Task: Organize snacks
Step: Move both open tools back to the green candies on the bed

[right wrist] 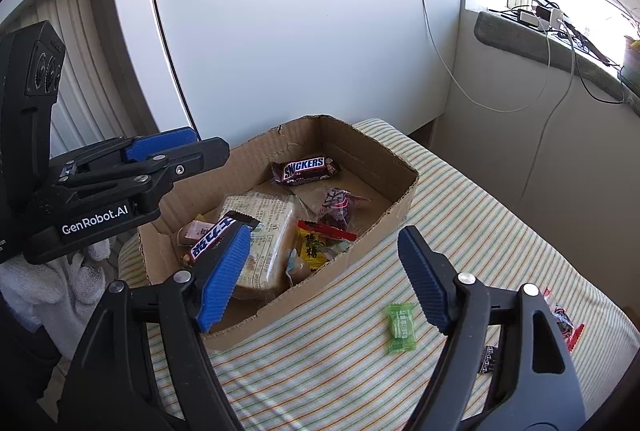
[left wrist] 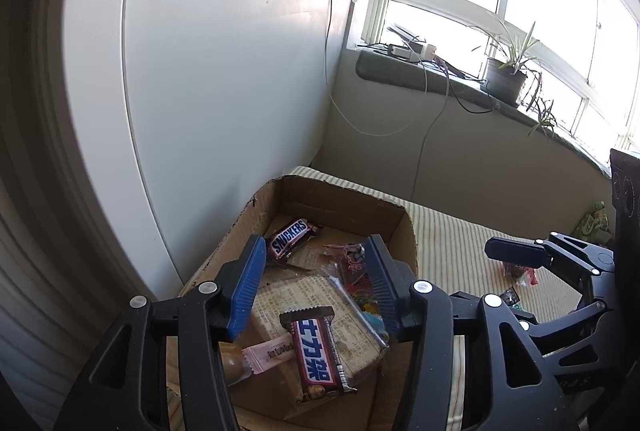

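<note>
A shallow cardboard box (left wrist: 404, 227) (right wrist: 404, 187) sits on a striped cloth and holds several snacks. Inside lie a Snickers bar (left wrist: 290, 237) (right wrist: 306, 169), a second bar with Chinese lettering (left wrist: 318, 355) (right wrist: 212, 237), a newsprint-wrapped block (left wrist: 352, 335) (right wrist: 266, 227), a pink candy (left wrist: 268, 349) and small wrapped sweets (right wrist: 320, 245). My left gripper (left wrist: 316, 283) (right wrist: 176, 147) is open and empty above the box. My right gripper (right wrist: 320, 271) (left wrist: 516, 251) is open and empty over the box's near right edge. A green candy (right wrist: 401, 327) lies on the cloth right of the box.
The striped cloth (right wrist: 480, 215) covers the table. Red and dark wrapped candies (right wrist: 564, 323) (left wrist: 520, 273) lie at its right edge. A white cabinet panel (right wrist: 300, 11) stands behind the box. A windowsill with chargers, cables (left wrist: 412, 51) and potted plants (left wrist: 508, 75) runs at back right.
</note>
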